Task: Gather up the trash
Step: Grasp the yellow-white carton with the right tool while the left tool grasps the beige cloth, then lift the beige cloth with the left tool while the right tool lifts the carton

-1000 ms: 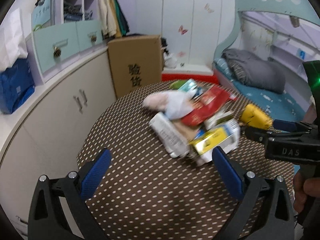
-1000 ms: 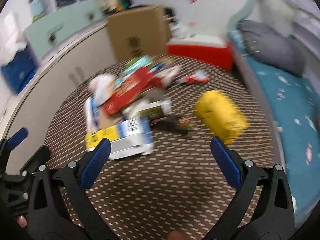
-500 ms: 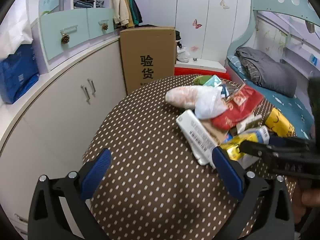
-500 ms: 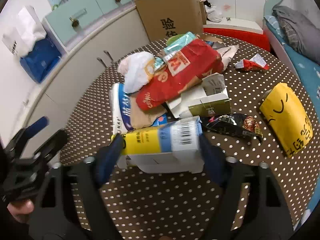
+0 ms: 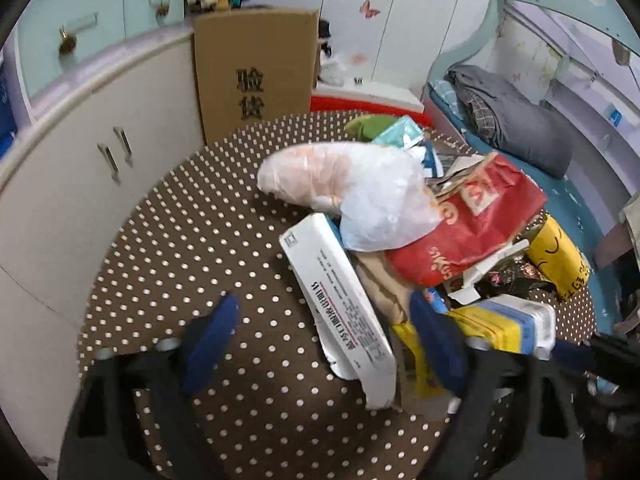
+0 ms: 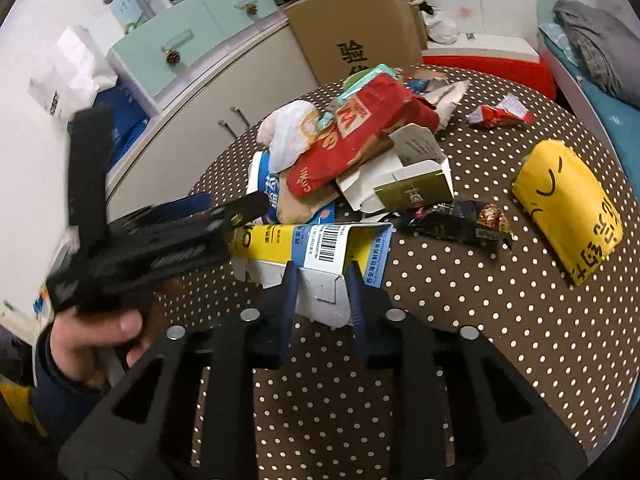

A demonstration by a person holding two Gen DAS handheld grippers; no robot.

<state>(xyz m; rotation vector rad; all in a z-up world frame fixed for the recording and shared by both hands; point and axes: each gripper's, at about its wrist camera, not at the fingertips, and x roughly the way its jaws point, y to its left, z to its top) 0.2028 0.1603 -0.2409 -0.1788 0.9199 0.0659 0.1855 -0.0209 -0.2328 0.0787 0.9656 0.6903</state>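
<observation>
My right gripper (image 6: 322, 292) was closing, its blue fingers (image 6: 289, 292) on either side of the near end of the yellow, blue and white carton (image 6: 316, 248), and they looked to be pressing on its white flap; I read that as a grip on the carton. The carton lay flat on the brown dotted table (image 6: 460, 320), stretching away to the left of that gripper.

My left gripper (image 5: 320, 336) was closing too. The long white box (image 5: 340, 300) lay between its fingers (image 5: 210, 338) but nearer the right one, and neither pad touched it, so that claw was still unclenched. In the right wrist view the left gripper came in from the left, held by my hand (image 6: 92, 336), its tip just beside the carton's far end.

Beyond both claws sat the rest of the heap: a red snack bag (image 5: 472, 220) under a white plastic bag (image 5: 360, 188). To the right of my right gripper, well apart, lay a yellow pouch (image 6: 568, 204), with a dark wrapper (image 6: 456, 220) between it and the carton.
</observation>
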